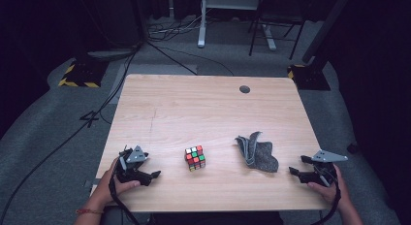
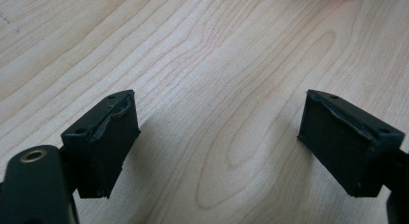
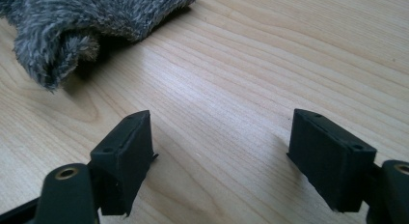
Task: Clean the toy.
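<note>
Below us we see a pale wooden table (image 1: 203,104). Near its front edge lie a crumpled grey cloth (image 1: 258,152) and, left of it, a scrambled puzzle cube (image 1: 195,158). Our hands rest low at the front corners, pointing inward: the left gripper (image 1: 148,168) and right gripper (image 1: 296,166), jaws wide apart, hold nothing.

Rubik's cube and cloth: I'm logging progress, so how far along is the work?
Nothing looks done. The Rubik's cube and grey cloth lie apart, untouched, on the table. In hand: nothing; the left hand-held gripper and right hand-held gripper are open. Every grasp is left.
</note>
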`<action>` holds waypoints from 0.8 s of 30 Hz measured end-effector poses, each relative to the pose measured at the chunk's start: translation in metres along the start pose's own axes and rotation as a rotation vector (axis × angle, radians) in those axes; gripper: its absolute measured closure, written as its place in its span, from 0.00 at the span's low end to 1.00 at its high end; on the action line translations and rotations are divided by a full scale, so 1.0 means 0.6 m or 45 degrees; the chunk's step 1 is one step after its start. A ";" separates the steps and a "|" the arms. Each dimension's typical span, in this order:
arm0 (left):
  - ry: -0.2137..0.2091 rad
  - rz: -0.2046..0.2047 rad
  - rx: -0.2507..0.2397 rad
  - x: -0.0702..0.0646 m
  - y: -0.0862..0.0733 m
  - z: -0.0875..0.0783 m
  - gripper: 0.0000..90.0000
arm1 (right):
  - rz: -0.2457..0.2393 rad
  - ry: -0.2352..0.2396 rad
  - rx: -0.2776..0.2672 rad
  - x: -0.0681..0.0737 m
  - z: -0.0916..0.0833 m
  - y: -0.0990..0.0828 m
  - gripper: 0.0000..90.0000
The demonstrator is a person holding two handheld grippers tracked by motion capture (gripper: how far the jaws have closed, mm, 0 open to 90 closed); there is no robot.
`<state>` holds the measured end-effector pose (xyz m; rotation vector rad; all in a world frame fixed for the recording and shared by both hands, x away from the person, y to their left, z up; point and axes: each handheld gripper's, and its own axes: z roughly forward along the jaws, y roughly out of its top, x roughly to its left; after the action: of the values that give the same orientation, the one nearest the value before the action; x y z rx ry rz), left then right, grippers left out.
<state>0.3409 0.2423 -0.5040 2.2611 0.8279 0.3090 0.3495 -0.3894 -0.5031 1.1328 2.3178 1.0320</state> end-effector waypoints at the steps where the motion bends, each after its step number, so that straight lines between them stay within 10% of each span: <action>1: 0.000 0.000 0.000 0.000 0.000 0.000 0.16 | 0.000 0.000 0.000 0.000 0.000 0.000 0.26; 24: 0.008 -0.010 -0.002 0.001 0.000 0.000 0.16 | 0.007 -0.001 -0.002 0.001 -0.001 -0.001 0.27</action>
<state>0.3414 0.2425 -0.5041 2.2563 0.8395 0.3132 0.3488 -0.3894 -0.5031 1.1398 2.3139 1.0348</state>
